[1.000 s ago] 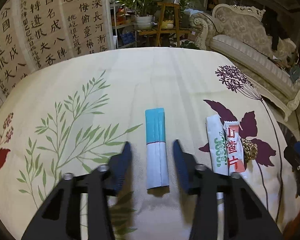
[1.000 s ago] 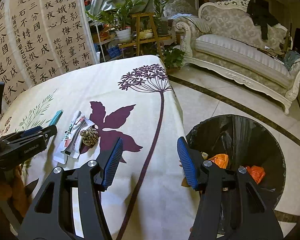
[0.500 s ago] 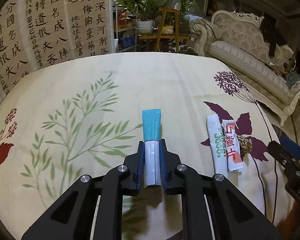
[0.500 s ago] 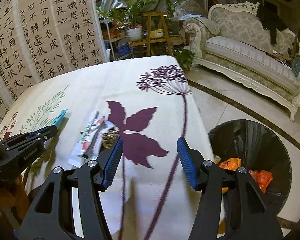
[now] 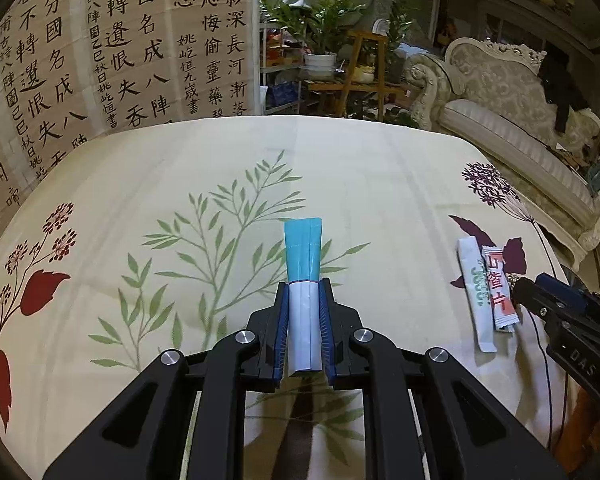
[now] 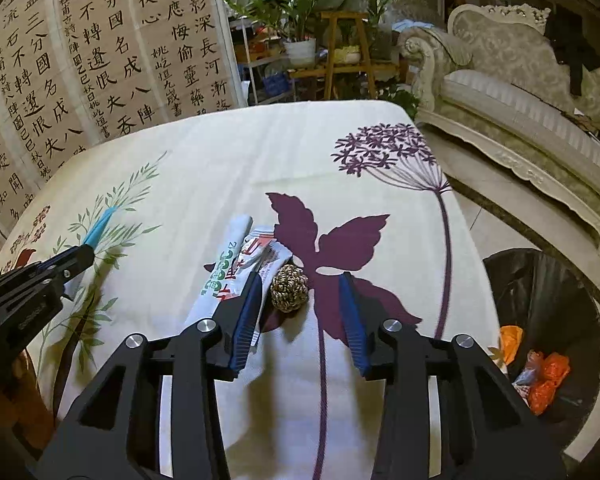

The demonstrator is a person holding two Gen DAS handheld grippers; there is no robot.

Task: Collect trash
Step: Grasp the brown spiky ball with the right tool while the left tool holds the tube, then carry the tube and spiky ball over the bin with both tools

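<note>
A cream floral cloth covers the bench (image 5: 380, 168), and the landmark here is the dark purple leaf print (image 6: 332, 240) near its right side.

Far left of that leaf, the left tongs (image 5: 304, 328) are clenched on a folded paper packet, white at the near end and teal at the far end (image 5: 303, 264). The white half sits squeezed between the blue pads; the teal half sticks out forward, and whether it clears the cloth cannot be told.

Just left of the leaf lie two flat sachets side by side, touching: a long white one with green lettering (image 6: 222, 264) and a shorter white one with red characters (image 6: 260, 254). Against the leaf's lower left edge rests a small knotted ball of brown and cream cord (image 6: 289, 288).

The right tongs (image 6: 300, 312) hover over that ball with jaws closing. The ball sits between the tips, nearer the left pad, and the pads do not yet press it. The left pad overlaps the corner of the red-lettered sachet.

Well right of the leaf, on the tiled floor below the bench edge, stands a black-lined round bin (image 6: 548, 320) holding orange scraps.

To do this step well, the right tongs should centre on the ball, so the left pad clears the sachet, and close gently on its widest part, since a round knot may roll away. The packet looks firmly held and ready to carry to the bin.
</note>
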